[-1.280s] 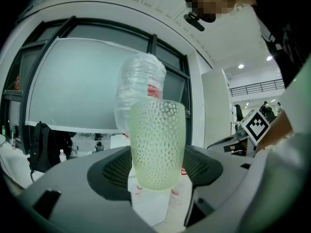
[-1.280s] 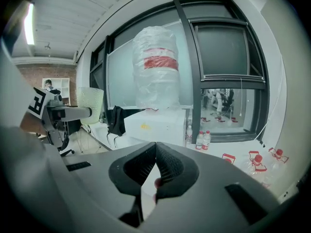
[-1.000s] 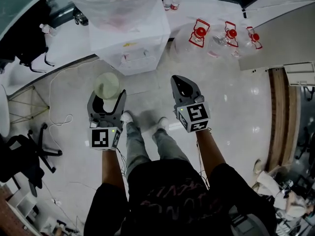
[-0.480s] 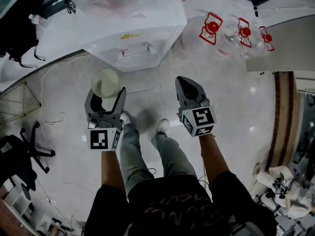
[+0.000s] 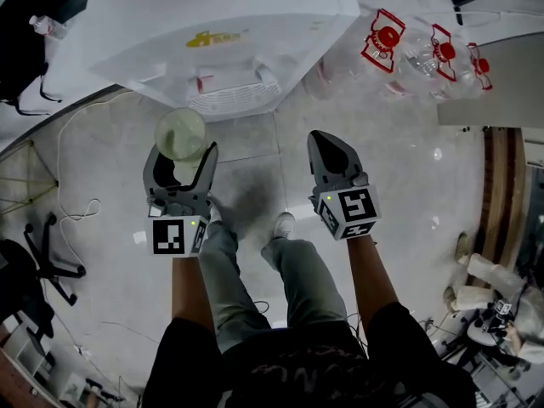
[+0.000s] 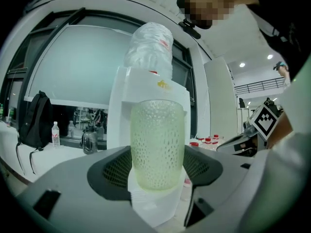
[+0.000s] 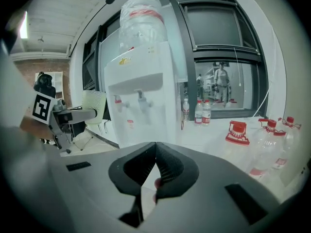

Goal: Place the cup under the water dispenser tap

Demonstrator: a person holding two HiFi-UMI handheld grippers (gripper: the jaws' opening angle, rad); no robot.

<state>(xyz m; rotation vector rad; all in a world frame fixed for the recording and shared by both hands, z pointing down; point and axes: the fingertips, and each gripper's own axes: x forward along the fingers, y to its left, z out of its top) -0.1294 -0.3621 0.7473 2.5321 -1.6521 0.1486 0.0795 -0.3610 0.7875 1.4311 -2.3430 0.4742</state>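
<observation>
Mid-carry: brings the cup point(image 6: 157, 142) toward the water dispenser point(image 5: 229, 32), not yet under a tap. Grasps it in the left gripper point(image 5: 181, 155), jaws pressed on both sides of the pale green, dimpled glass, upright, mouth up, seemingly empty. Holds it in the air just near of the dispenser's front and a little left of the drip grille point(image 5: 231, 100), apart from the machine and touching nothing but the jaws. Carries the right gripper point(image 5: 333, 158) clenched on nothing, jaws together, off to the right and well apart from the cup.

Shows two taps point(image 7: 141, 100) side by side in the recess above the grille; cannot tell which one is meant.

Next, probably: move far and slightly right, slip into the recess, centre the mouth beneath one spout, set the base flat on the grille, then release. Calls for clearance under the spouts and a level base. Risks clipping a tap with the rim, or tipping on the grille if let go early.
</observation>
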